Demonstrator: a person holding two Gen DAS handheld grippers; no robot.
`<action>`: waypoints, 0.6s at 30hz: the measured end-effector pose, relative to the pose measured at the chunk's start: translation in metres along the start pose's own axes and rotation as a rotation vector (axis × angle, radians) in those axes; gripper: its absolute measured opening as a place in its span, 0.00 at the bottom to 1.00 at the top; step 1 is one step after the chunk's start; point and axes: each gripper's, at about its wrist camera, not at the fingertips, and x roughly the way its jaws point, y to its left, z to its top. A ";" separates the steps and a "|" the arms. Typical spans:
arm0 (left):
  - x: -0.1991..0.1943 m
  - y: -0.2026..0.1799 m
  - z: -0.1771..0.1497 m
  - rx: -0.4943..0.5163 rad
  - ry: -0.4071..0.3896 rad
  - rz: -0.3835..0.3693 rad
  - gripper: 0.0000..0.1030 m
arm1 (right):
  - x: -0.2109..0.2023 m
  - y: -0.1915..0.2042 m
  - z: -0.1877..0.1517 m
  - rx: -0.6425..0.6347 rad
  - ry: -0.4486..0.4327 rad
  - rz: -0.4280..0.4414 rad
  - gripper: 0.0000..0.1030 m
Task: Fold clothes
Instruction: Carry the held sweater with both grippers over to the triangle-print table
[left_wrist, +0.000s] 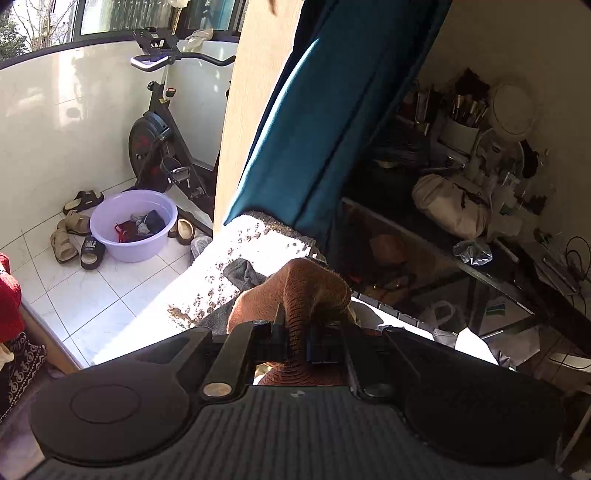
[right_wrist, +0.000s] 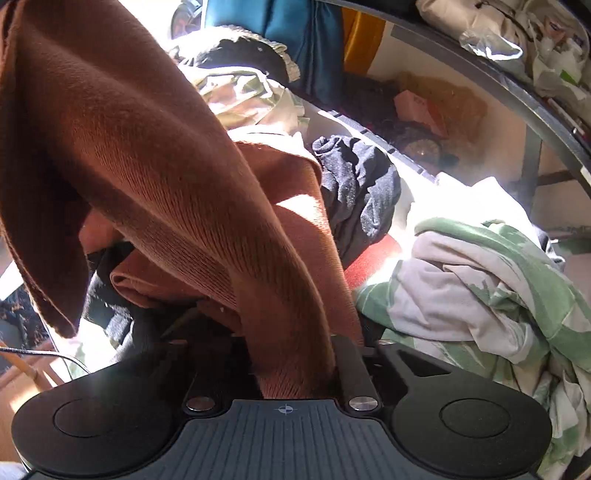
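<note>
Beside brown knit (right_wrist: 155, 155), green-white cloth (right_wrist: 480, 295) heap

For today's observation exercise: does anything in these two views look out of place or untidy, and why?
Yes. The clothes are an unsorted heap: a dark garment and a green-and-white garment lie crumpled, not folded. The brown knit garment hangs bunched between the left gripper and the right gripper. Slippers lie scattered around the purple basin.

Clothes pile (right_wrist: 480, 295) (jumbled) on bed (left_wrist: 221, 273)
</note>
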 end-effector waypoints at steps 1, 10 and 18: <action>-0.008 0.000 0.006 0.004 -0.021 -0.001 0.08 | -0.010 -0.006 0.006 0.065 -0.022 0.025 0.04; -0.085 0.008 0.058 -0.014 -0.270 -0.068 0.08 | -0.175 -0.067 0.063 0.490 -0.477 0.260 0.03; -0.118 -0.007 0.070 0.028 -0.345 -0.239 0.08 | -0.342 -0.080 0.064 0.466 -0.858 0.250 0.03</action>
